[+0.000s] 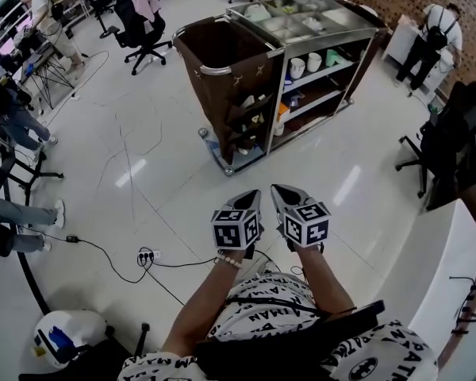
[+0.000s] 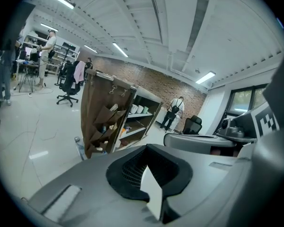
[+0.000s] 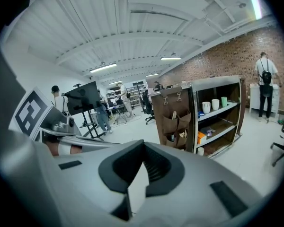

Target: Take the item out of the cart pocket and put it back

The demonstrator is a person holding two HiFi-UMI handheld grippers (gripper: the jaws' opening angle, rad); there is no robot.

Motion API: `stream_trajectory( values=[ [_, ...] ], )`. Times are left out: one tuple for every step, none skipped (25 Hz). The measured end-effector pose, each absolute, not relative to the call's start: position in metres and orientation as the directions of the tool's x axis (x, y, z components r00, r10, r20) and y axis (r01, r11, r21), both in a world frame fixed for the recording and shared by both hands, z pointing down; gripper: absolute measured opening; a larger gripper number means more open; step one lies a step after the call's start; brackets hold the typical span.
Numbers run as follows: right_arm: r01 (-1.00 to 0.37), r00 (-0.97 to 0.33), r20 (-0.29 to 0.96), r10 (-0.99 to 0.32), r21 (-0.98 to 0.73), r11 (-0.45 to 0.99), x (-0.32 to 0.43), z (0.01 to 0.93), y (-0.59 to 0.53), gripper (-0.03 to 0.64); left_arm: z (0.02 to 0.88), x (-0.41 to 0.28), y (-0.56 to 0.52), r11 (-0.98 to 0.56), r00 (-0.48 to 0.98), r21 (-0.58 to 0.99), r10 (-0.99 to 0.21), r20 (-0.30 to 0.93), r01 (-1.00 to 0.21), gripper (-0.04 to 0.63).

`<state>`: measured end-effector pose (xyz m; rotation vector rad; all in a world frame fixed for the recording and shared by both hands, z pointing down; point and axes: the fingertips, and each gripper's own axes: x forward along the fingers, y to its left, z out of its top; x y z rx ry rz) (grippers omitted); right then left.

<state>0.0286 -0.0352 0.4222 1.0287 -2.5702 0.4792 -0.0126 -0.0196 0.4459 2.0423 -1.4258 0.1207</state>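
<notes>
Left hand-held gripper: lower centre of the head view, jaws drawn together to a point, nothing between them; it is aimed toward the cart.
Right hand-held gripper: just beside the left one, jaws likewise closed and empty.
Cart: upper centre of the head view, well apart from both grippers; a metal frame with a tray top and open shelves.
Brown bag: hangs on the cart's left end, its mouth open.
Cart pockets: brown fabric pouches in rows on the side of the bag that faces the grippers.
Items in pockets: small things poke out of the pouches, one pale piece from an upper pocket; too small to tell what they are. None has been taken out.
Cups: a row on the upper shelf, right of the pockets.
Floor: pale and glossy between the grippers and the cart.
Power strip: on the floor at lower left, with a black cable trailing from it.
Person: stands at the upper right, beyond the cart.
</notes>
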Motion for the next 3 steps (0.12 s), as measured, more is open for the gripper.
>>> stream_trajectory(
  values=[
    [-0.708,-0.684,0.418,-0.598,-0.183,0.682,0.0287,0.4219,-0.0359,0.003,0.4462,-0.0131,-0.0198,-0.209,0.408,0.445,-0.813,0.416,-0.871,0.003],
    [-0.708,-0.684,0.416,-0.599,-0.183,0.682,0.0287,0.4216,-0.0366,0.003,0.4465,-0.0136,-0.0200,-0.208,0.407,0.445,-0.813,0.416,-0.871,0.003],
    [-0.709,-0.684,0.415,-0.600,-0.182,0.682,0.0288,0.4213,-0.0373,0.003,0.4467,-0.0142,-0.0203,-0.207,0.406,0.444,-0.814,0.416,-0.872,0.003]
  ],
)
